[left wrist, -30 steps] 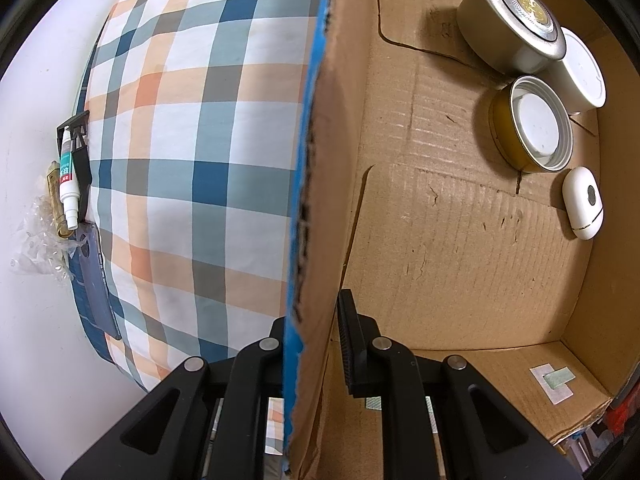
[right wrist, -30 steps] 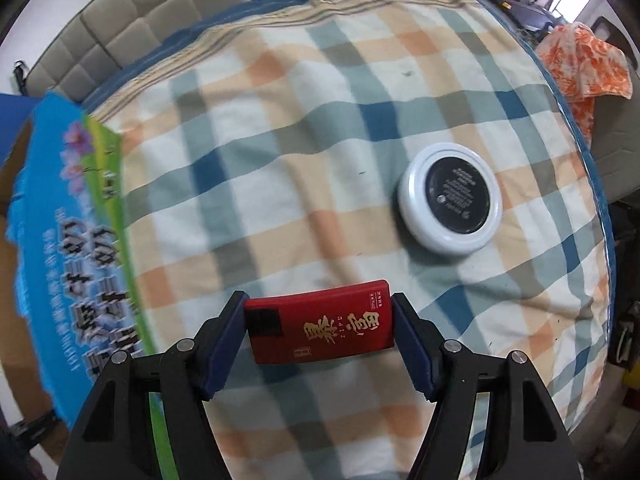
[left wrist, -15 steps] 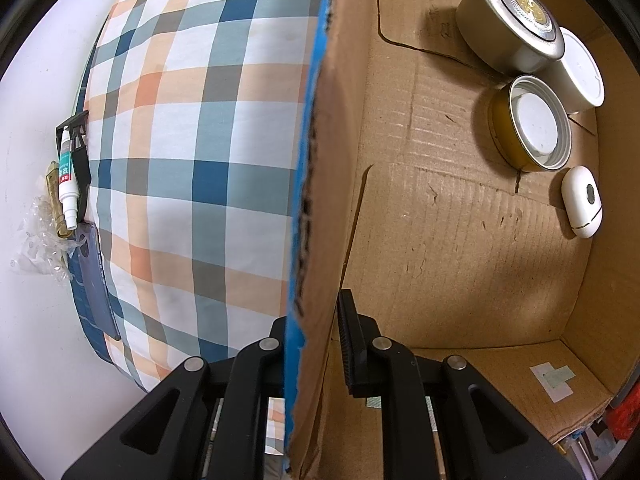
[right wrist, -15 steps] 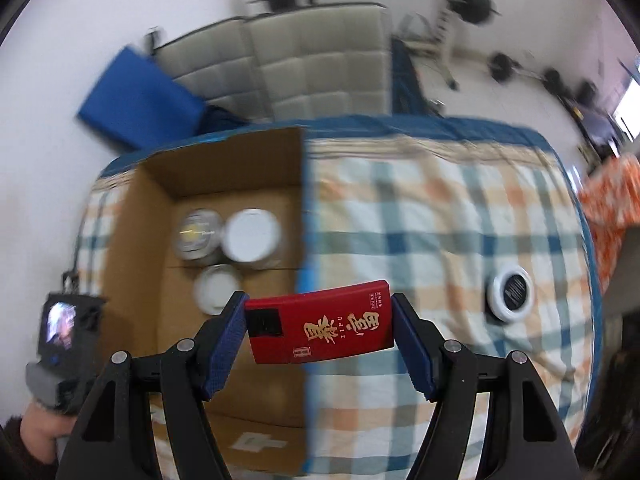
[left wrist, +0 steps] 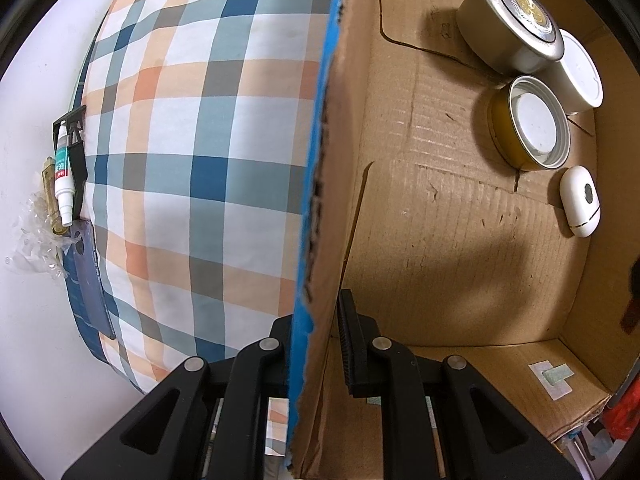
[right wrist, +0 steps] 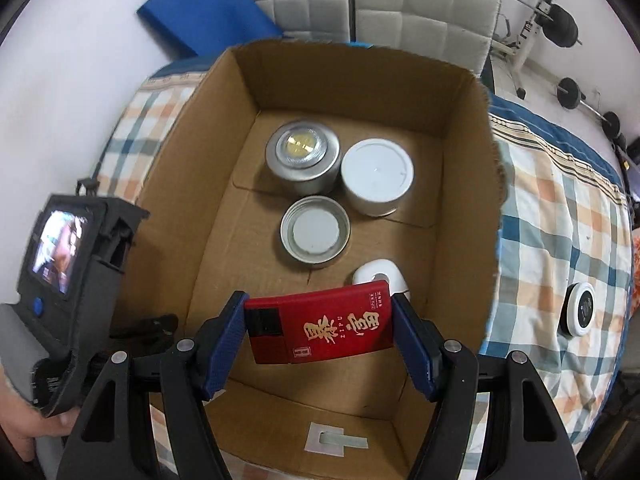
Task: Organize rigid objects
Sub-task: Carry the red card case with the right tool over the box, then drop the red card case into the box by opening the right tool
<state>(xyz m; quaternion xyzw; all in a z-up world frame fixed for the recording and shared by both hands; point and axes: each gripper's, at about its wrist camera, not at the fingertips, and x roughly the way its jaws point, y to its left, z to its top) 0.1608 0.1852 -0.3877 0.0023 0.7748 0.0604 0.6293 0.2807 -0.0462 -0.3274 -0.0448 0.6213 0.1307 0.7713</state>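
My right gripper (right wrist: 320, 330) is shut on a red box with gold characters (right wrist: 320, 326) and holds it above the open cardboard box (right wrist: 460, 92). Inside the box stand a silver tin (right wrist: 302, 156), a white jar (right wrist: 376, 176), an open gold tin (right wrist: 315, 236) and a small white oval case (right wrist: 378, 274). My left gripper (left wrist: 316, 344) is shut on the box's side wall (left wrist: 328, 160); the same tins (left wrist: 510, 28) show in that view. A round white compact (right wrist: 578, 308) lies on the checked cloth at the right.
The box sits on a bed with a checked cloth (left wrist: 192, 140). A white tube (left wrist: 62, 176) and plastic wrap lie at the bed's left edge. Padded chairs (right wrist: 420, 4), a blue mat (right wrist: 204, 8) and weights stand behind the bed.
My right gripper has carried the red box from over the cloth to above the cardboard box and come lower. The left gripper keeps its hold on the wall.
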